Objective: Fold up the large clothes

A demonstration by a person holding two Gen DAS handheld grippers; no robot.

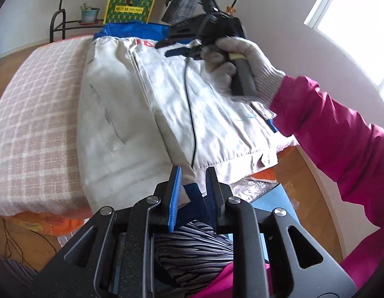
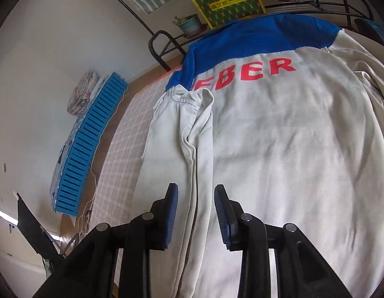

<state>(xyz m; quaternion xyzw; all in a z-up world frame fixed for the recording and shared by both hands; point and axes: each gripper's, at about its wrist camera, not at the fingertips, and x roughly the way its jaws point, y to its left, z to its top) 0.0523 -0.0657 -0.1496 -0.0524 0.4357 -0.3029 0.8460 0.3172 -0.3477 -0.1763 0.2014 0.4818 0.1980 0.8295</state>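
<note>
Ribbed blue pads of the left claw (image 1: 192, 186) stand slightly apart at the hem of a creased pale cotton jacket (image 1: 142, 104), spread on a pink checked bed (image 1: 35, 114); the right claw (image 2: 196, 208) hovers parted above it.

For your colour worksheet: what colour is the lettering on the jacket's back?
Red lettering on the pale grey, blue-yoked cloth jacket; clearest in the right wrist view.

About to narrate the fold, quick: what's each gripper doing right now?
Left gripper: open, blue cuff between its jaws.
Right gripper: open above the jacket, holding nothing.
</note>
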